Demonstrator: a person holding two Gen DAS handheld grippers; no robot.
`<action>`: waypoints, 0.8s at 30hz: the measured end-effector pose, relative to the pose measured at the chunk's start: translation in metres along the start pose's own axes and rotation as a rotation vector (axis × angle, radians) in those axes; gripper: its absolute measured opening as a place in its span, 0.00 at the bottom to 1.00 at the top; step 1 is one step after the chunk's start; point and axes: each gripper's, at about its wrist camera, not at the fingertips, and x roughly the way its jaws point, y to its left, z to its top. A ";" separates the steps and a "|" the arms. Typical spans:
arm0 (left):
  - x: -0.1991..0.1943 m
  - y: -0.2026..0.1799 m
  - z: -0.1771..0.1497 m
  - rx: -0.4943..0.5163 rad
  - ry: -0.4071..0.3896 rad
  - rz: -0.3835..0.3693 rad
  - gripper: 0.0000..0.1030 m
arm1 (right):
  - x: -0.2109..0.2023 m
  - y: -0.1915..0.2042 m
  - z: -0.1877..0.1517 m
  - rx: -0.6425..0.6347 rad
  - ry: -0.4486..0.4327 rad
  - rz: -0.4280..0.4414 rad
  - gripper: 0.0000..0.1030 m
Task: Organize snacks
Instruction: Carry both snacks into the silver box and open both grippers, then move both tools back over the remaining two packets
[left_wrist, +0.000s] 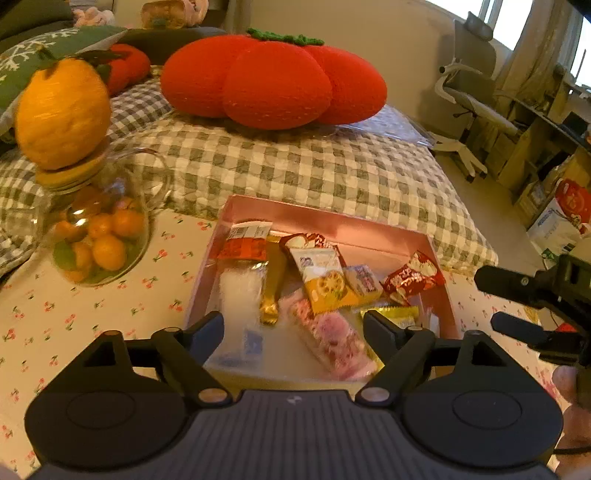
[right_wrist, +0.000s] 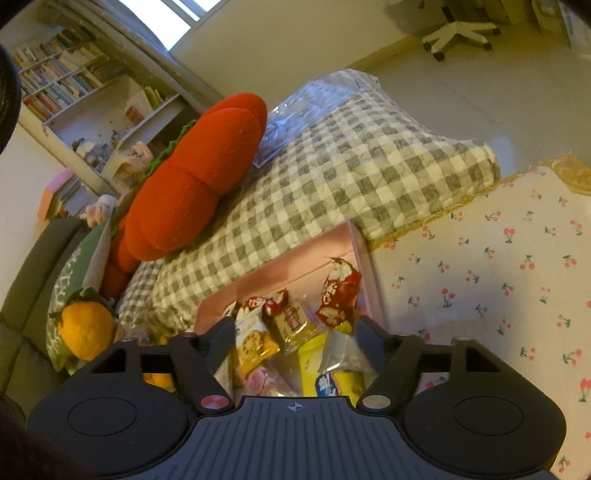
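Black left gripper (left_wrist: 293, 328), 2 angular fingers (left_wrist: 207, 326), ribbed grey body.

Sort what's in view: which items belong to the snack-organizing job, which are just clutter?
Job:
- pink box
- snack packets in it, e.g. lotus-root packet, red packet, pink packet
- left gripper and right gripper, jaws open

Lying about:
- red tomato cushion
- glass jar of small oranges
- orange plush
- checked quilt

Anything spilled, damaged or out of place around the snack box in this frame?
Nothing spilled or damaged. The snack packets lie jumbled and overlapping at odd angles inside the pink box, none on the cherry-print tablecloth. One oddity: a plush orange perched atop the glass jar.
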 end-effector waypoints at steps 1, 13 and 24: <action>-0.003 0.002 -0.002 0.001 -0.001 -0.002 0.81 | -0.002 0.003 -0.002 -0.010 0.002 -0.002 0.77; -0.034 0.015 -0.032 0.060 0.014 0.002 0.90 | -0.039 0.034 -0.039 -0.113 0.023 -0.054 0.82; -0.049 0.038 -0.061 0.043 0.032 -0.003 0.95 | -0.069 0.039 -0.075 -0.182 0.035 -0.083 0.87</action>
